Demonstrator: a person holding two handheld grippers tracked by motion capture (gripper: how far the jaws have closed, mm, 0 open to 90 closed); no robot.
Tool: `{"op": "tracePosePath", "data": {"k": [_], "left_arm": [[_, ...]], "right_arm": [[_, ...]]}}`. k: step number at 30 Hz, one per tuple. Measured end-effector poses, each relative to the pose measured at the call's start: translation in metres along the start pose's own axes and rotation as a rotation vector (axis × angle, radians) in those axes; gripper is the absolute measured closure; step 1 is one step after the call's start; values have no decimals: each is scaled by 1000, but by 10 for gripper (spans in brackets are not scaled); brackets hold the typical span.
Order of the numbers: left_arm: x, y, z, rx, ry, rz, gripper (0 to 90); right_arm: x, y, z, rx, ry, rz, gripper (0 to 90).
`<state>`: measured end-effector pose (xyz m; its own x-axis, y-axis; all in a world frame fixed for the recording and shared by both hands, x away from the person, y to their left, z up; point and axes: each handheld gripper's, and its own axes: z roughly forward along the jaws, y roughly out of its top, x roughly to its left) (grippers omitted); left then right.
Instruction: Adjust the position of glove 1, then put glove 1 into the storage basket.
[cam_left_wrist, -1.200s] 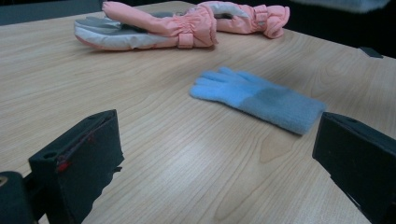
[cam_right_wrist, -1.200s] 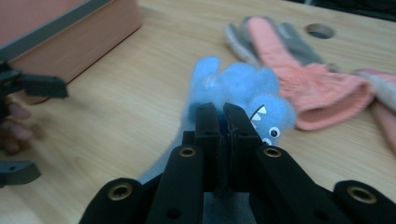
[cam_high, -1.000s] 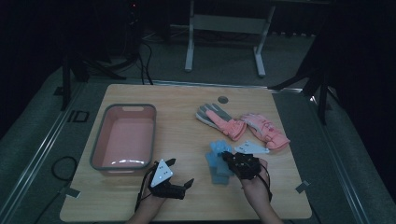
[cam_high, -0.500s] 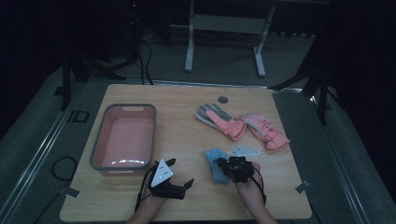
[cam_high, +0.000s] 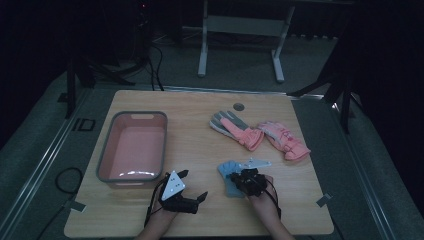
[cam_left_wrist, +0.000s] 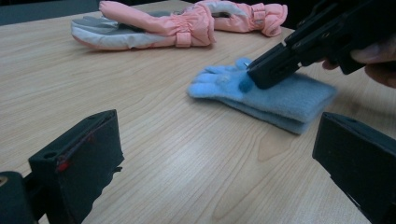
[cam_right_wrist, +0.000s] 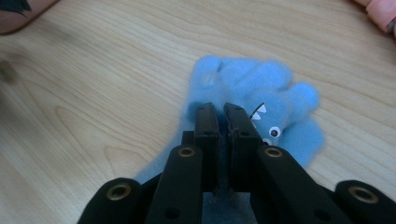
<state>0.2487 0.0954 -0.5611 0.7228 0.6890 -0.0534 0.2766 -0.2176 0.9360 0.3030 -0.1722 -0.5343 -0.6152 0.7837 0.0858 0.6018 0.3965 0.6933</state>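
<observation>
1. Container: pink tub (cam_high: 132, 147) with a grey rim, on the table (cam_high: 200, 210) well left of the blue glove (cam_high: 231, 176). Inside it, bare pink floor with a glare streak near the front wall.
2. Blue glove lies flat on the wood, toward the table's front edge, fingers pointing away from the person. In the right gripper view it (cam_right_wrist: 261, 93) carries stitched eyes and white teeth, like a small monster face.
3. Right gripper (cam_high: 248, 178) sits on top of the blue glove; jaws pressed together, with a fold of blue fleece pinched between the pads (cam_right_wrist: 219, 128). The left gripper view backs this up: jaw tip (cam_left_wrist: 268, 74) is down on the glove (cam_left_wrist: 280, 95).
4. Left gripper (cam_high: 192, 187) is left of the blue glove, between it and the tub, apart from both. Jaws spread wide, nothing between them.
5. Behind the blue glove: two pink gloves, one with a grey palm (cam_high: 235, 129), one with pale bands (cam_high: 282, 140), lying just beside each other.
6. Versus a second ago: the right gripper was above the glove's near end, now it is lower and on the fabric. Left gripper, tub and pink gloves unchanged.
7. Writing: no brand or label readable on anything.
</observation>
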Motion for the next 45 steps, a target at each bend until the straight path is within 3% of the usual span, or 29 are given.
{"op": "tracePosePath", "data": {"k": [8,12,16,19,21,23,26,30,32,34,36,37,40,45], "left_arm": [[0,0,0,2,-2,2,16],[0,0,0,-4,-10,0,16],[0,0,1,-7,-22,16,16],[-5,1,3,37,10,97,47],[-8,2,5,74,14,123,53],[-11,4,7,104,-18,103,53],[-15,7,11,132,-114,77,52],[-20,10,14,152,-156,89,51],[-21,15,17,162,-223,43,52],[-22,18,19,167,-246,35,52],[-25,22,21,176,-250,56,52],[-26,24,23,172,-257,85,65],[-28,27,28,150,-282,114,105],[-37,35,44,177,-317,230,146]], "right_arm": [[-4,-6,6,-4,-16,-8,838],[-6,-5,6,-4,2,-13,804],[-7,-3,-2,-24,29,-17,647],[-11,1,-11,-58,29,-19,494],[-17,4,-18,-80,55,0,379],[-27,6,-24,-102,112,18,267],[-38,7,-29,-125,165,36,177],[-52,5,-31,-134,184,41,170],[-56,4,-31,-115,181,25,146],[-60,4,-32,-122,170,9,142],[-63,5,-34,-116,181,17,142],[-66,5,-35,-118,186,31,141],[-72,7,-36,-124,214,57,139],[-73,12,-31,-114,249,76,139]]}}
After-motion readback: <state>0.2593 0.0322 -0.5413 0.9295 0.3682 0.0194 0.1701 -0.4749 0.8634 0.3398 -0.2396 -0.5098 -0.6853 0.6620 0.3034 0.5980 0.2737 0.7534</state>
